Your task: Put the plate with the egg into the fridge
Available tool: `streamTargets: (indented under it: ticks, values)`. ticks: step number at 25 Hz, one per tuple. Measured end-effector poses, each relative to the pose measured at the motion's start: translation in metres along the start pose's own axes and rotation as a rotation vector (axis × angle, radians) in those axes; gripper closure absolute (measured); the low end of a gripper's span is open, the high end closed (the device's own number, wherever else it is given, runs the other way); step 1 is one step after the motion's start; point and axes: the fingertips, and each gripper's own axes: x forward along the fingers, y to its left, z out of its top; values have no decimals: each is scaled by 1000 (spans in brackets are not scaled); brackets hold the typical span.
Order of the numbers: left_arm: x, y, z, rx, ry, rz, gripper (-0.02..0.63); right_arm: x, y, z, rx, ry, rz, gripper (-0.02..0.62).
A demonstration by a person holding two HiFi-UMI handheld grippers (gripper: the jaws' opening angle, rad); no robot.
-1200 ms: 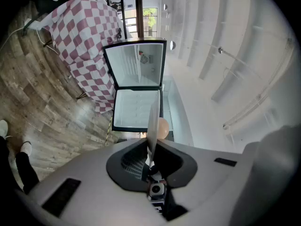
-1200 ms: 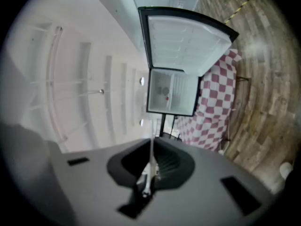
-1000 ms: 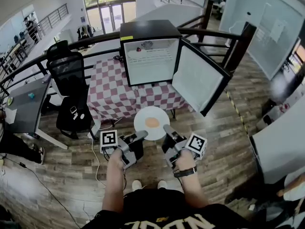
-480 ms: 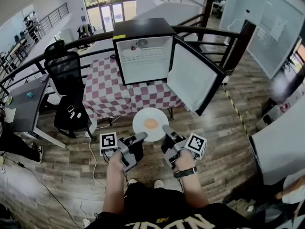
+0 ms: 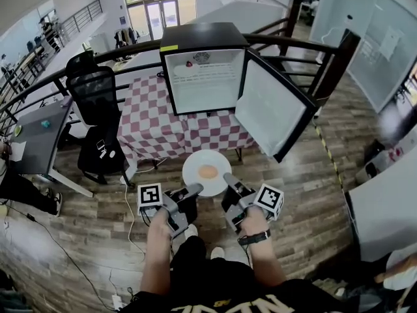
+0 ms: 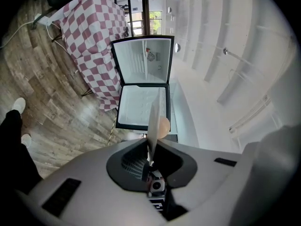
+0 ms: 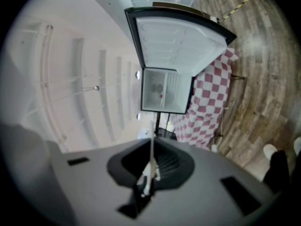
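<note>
Floor (image 5: pixel 306 175) of wood planks across most of head view. White ceiling (image 6: pixel 225 51) filling one side of each claw view.

Surface (image 5: pixel 153 126) under red-and-white checked cloth, carrying black fridge (image 5: pixel 202 34) with white inside. Door (image 5: pixel 270 113) swung wide to right. Black chair (image 5: pixel 98 96) just left of surface, seen in head view. Both claw views rolled on their sides: door (image 6: pixel 141 107) below fridge (image 6: pixel 143 60) in left one, door (image 7: pixel 178 41) above fridge (image 7: pixel 165 95) in right one.

Forearms and marker cubes in head view alone. Forearms reaching forward from bottom edge, side by side, wrists level. Claws pointed ahead toward fridge, short of surface.

Plate (image 5: pixel 195 163), white and round, in air over floor. In front of fridge, apart from it, not yet inside. Full face in head view. Edge-on in claw views: plate (image 6: pixel 153 124) a pale upright sliver in left one, plate (image 7: pixel 151 149) a thinner line in right one.

Left claw (image 5: pixel 195 189) pinching plate's near left rim. Right claw (image 5: pixel 229 177) pinching near right rim. Jaws of each pressed almost together on thin rim, plain in own view.

Egg (image 5: pixel 208 171), orange-tan, on middle of plate. In left claw view, egg (image 6: pixel 163 126) bulging from plate's right face. Not made out in right claw view.
</note>
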Motion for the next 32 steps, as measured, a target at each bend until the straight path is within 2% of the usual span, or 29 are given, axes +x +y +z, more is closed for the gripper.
streamTargets:
  ticks: [7,18,32]
  values:
    - [4,-7,53,0,-4,12,569,52,5,12,-5,-6,-21,563]
    - [21,-30,143,6,4,-24,568,135,24,42,-9,-56,-23,563]
    - [16,-26,212,-27,4,-41,568,205,20,47,-15,-91,-51,563]
